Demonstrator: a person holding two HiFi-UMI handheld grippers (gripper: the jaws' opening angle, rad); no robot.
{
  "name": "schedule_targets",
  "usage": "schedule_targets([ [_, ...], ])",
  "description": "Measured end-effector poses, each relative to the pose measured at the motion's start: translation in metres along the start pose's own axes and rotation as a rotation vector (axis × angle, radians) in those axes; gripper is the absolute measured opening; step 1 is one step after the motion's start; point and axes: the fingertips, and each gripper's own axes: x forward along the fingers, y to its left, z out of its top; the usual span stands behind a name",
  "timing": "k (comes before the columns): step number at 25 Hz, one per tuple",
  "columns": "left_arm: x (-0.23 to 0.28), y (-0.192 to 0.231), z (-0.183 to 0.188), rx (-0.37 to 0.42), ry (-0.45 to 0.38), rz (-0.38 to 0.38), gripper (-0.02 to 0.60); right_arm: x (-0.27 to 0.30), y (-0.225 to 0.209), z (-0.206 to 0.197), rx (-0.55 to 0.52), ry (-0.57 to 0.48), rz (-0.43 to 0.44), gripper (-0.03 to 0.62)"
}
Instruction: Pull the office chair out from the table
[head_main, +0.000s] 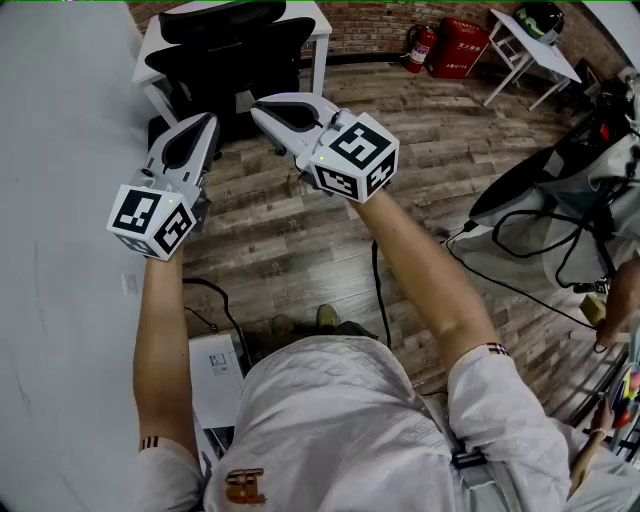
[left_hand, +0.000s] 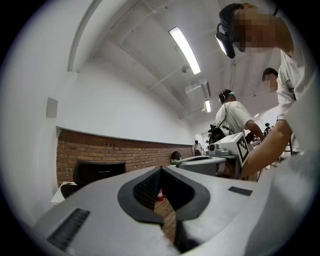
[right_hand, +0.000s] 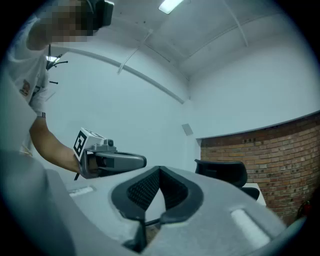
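Both grippers are closed with nothing in them right now. The left gripper (head_main: 208, 120) and the right gripper (head_main: 260, 103) each have their jaws pressed tip to tip, empty, held out level in front of the person. The office chair (head_main: 225, 45) is up ahead of them, tucked in at the white table (head_main: 320, 22) by the brick wall (head_main: 370, 30), so as far as I can judge the pull hasn't started. What matters for the next bit: the chair's backrest runs side to side across the head view, crosswise to where the jaws point, and the two grippers angle in toward each other. So in the left gripper view the chair sits off to the left of the jaws, and in the right gripper view it's off to the right. Neither one is touching it; both gripper views show it some way off. The right tip looks slightly further in toward the chair, but honestly it's close to even. My guess is the jaws have to spread and go forward onto the backrest edge before any pulling can happen.
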Motion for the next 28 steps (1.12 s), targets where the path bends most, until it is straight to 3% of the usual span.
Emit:
schedule_targets([
  [9, -0.001, 0.011, -0.005, -0.003, -0.004, -0.012, 0.0, 0.01, -0.003, 0.0, 0.034, -0.035, -0.002, 0.001],
  [28, -0.022, 0.063, 0.002, -0.008, -0.048, -0.033, 0.0, 0.05, -0.002, 0.004, 0.003, -0.009, -0.062, 0.001],
])
